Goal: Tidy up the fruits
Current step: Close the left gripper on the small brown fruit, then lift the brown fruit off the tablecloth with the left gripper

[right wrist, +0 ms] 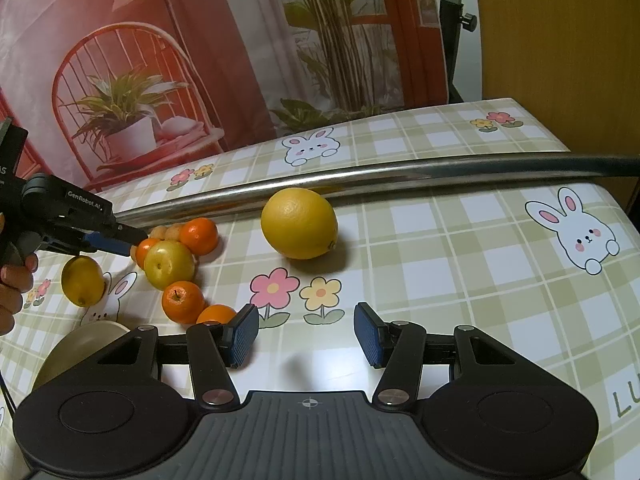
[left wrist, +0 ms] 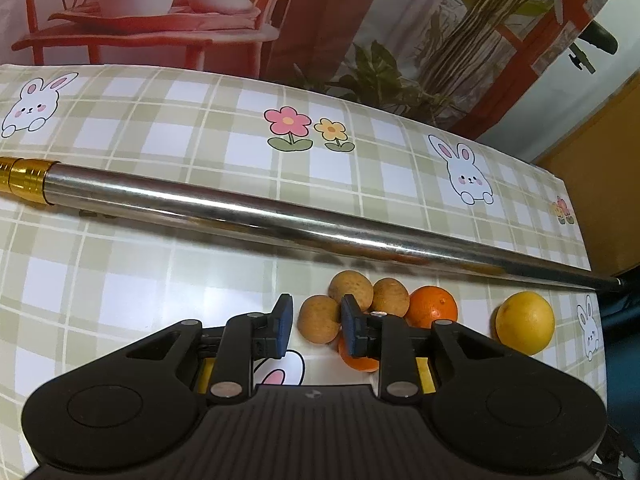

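Left gripper (left wrist: 316,320) pinches a tan fruit (left wrist: 319,318), the nearest of three in a cluster with tangerines (left wrist: 433,306), just on the near side of a steel pole (left wrist: 256,210) lying across the table (left wrist: 160,264). Right gripper (right wrist: 306,334) hangs spread and empty above the cloth; large orange (right wrist: 299,223) touches the pole, apart from the cluster.

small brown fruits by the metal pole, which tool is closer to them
Left. The left tool sits right at the small brown fruits, one between its fingers. The right tool hangs apart, over bare tablecloth.
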### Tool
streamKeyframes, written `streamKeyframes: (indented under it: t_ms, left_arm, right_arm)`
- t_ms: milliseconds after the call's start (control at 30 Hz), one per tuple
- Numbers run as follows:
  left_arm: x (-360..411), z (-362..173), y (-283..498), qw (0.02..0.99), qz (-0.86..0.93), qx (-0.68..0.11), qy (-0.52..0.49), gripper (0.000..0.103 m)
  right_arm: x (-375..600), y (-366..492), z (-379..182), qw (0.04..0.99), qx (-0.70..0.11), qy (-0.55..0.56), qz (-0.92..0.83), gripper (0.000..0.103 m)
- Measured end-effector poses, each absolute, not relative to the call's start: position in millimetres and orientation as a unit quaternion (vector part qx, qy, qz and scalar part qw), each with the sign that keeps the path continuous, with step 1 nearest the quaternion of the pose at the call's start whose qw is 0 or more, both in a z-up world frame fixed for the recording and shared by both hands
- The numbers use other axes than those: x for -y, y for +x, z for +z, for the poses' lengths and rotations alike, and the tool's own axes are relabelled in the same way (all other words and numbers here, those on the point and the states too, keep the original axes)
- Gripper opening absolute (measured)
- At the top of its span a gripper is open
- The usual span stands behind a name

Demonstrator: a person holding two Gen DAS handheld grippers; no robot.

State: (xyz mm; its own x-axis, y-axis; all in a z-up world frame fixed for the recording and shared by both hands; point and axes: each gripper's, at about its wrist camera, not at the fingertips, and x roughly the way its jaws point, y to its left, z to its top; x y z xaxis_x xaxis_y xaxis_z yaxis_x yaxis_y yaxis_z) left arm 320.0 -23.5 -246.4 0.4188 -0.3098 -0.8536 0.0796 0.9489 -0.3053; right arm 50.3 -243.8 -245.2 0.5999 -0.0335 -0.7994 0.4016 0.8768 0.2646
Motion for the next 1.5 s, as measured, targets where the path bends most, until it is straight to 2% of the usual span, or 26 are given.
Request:
streamKeyframes:
  t_ms: [200,967,1033,1500]
  left_arm:
    - [24,-245,314,0.836,-0.125,-0.525,-0.1,0.023]
    - [27,-243,315,0.832,-0.136,-0.533,-0.068,0.026]
    - [28,-243,315,0.833,-0.138,-0.533,-0.06,0.024]
    - [18,-230,279,0.829,-0.172,-0.532,-0.03,0.023]
  right_arm:
    - [244,50,-245,0.868,-0.429,0.215,-0.125,0.05]
    - [247,49,-246,0.867,-0.43,0.215,-0.129,0.05]
    - [246,49,-246,0.867,-0.43,0.215,-0.128,0.05]
    - [248,48,-244,0.869,-0.426,0.216,-0.128,0.05]
